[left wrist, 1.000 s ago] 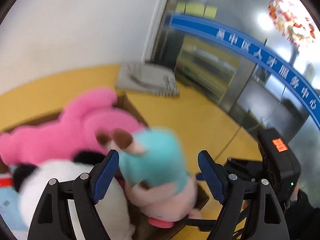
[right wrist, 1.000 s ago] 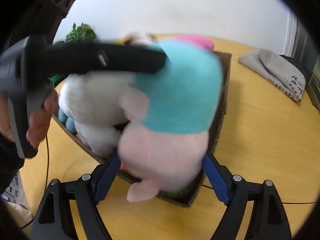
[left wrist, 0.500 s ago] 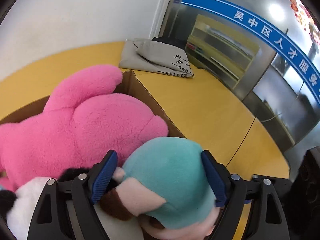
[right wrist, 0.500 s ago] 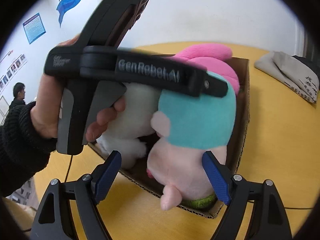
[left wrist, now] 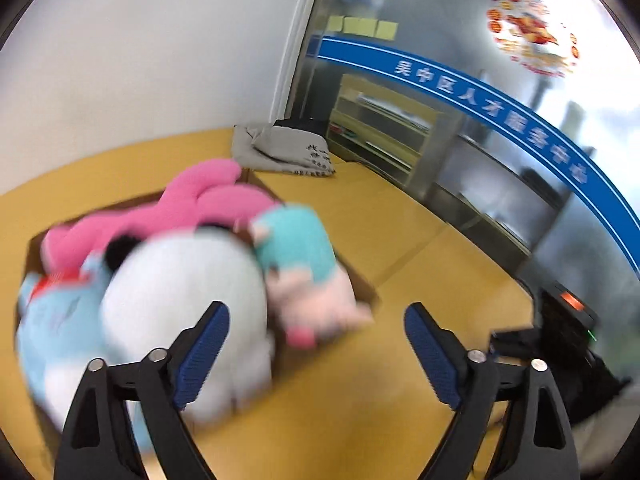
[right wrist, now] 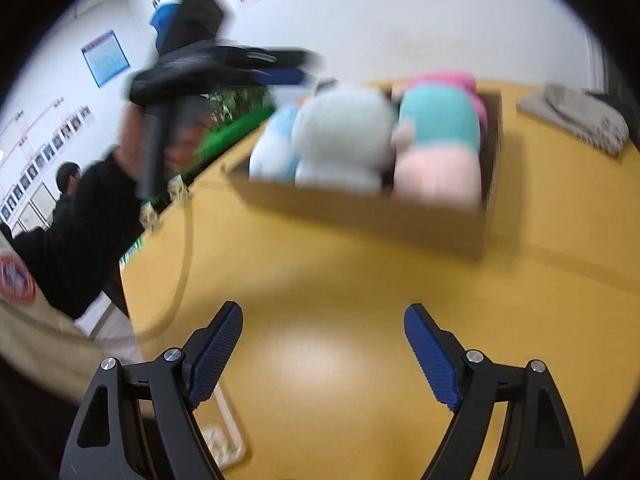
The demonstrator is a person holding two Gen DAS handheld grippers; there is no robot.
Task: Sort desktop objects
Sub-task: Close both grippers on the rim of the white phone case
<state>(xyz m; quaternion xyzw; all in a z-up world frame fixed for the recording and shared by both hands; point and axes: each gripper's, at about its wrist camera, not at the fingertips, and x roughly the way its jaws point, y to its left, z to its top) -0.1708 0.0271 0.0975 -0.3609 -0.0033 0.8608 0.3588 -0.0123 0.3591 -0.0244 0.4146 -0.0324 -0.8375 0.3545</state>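
A cardboard box [left wrist: 362, 290] on the yellow table holds several plush toys: a pink one [left wrist: 208, 204], a white one [left wrist: 180, 280], a light blue one [left wrist: 56, 312] and a teal-and-pink one [left wrist: 304, 264] at the box's near corner. My left gripper [left wrist: 316, 344] is open and empty, above the table in front of the box. My right gripper [right wrist: 322, 340] is open and empty, well back from the box [right wrist: 360, 216], over bare table. The same toys show in the right wrist view, with the teal-and-pink one [right wrist: 440, 140] at the right end.
A folded grey cloth [left wrist: 288, 152] lies at the table's far edge; it also shows in the right wrist view [right wrist: 576, 120]. The left handheld gripper and hand [right wrist: 168, 120] show in the right wrist view, raised left of the box. A cable [right wrist: 180, 272] runs across the table.
Both grippers have pulled back from the box and the teal-and-pink toy now rests in the box, free of both. The left gripper has risen and moved away.
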